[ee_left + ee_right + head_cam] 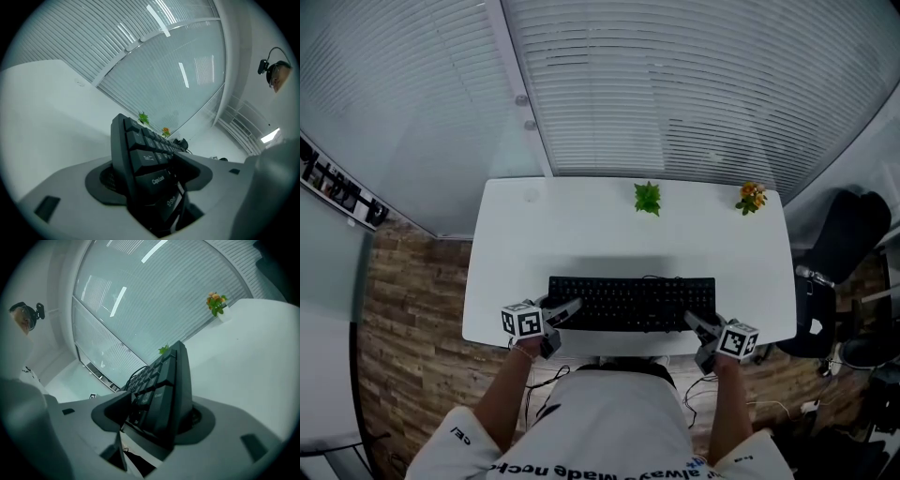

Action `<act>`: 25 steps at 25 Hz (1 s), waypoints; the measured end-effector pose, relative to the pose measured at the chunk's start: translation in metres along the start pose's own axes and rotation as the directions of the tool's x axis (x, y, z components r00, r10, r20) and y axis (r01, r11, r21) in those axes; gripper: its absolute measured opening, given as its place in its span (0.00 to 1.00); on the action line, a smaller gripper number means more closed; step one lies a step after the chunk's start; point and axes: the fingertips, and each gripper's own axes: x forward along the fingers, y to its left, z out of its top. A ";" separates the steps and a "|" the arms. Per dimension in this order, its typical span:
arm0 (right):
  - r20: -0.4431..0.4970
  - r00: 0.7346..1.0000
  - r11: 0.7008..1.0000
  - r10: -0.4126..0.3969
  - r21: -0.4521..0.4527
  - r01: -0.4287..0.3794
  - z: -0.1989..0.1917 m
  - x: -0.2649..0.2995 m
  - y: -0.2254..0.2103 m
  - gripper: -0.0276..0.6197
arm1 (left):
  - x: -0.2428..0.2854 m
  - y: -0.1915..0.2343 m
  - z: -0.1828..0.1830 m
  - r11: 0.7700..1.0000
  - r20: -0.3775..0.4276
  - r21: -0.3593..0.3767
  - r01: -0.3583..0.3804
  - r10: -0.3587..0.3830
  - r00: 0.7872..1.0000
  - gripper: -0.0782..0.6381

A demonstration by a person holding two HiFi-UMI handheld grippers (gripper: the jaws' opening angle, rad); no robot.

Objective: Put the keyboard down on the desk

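My white desk (581,225) carries the black keyboard (633,302), which lies flat along the edge nearest me. My left tongs (570,309) straddle the keyboard's left end and my right tongs (694,322) its right end, both released, jaws spread so that neither clamps it (each end of the keyboard sits between them all the same). Beyond the keyboard, on the far side by the blinds (675,84), stand a small green plant (648,198), roughly in line with the keyboard's middle, and a small orange-flowered plant (751,196) out past the keyboard's right end.
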 end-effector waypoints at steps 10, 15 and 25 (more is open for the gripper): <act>0.001 0.995 0.994 -0.105 0.019 0.105 -0.010 0.018 -0.038 0.55 | 0.019 0.029 -0.009 0.997 0.002 0.023 -0.069 0.069 0.998 0.57; 0.006 0.987 0.987 -0.160 0.023 0.159 -0.012 0.022 -0.053 0.59 | 0.027 0.036 -0.011 0.991 -0.007 0.066 -0.115 0.116 0.993 0.59; -0.036 0.958 0.958 -0.286 -0.031 0.285 -0.023 0.027 -0.078 0.67 | 0.035 0.057 -0.023 0.959 -0.048 0.178 -0.222 0.234 0.971 0.64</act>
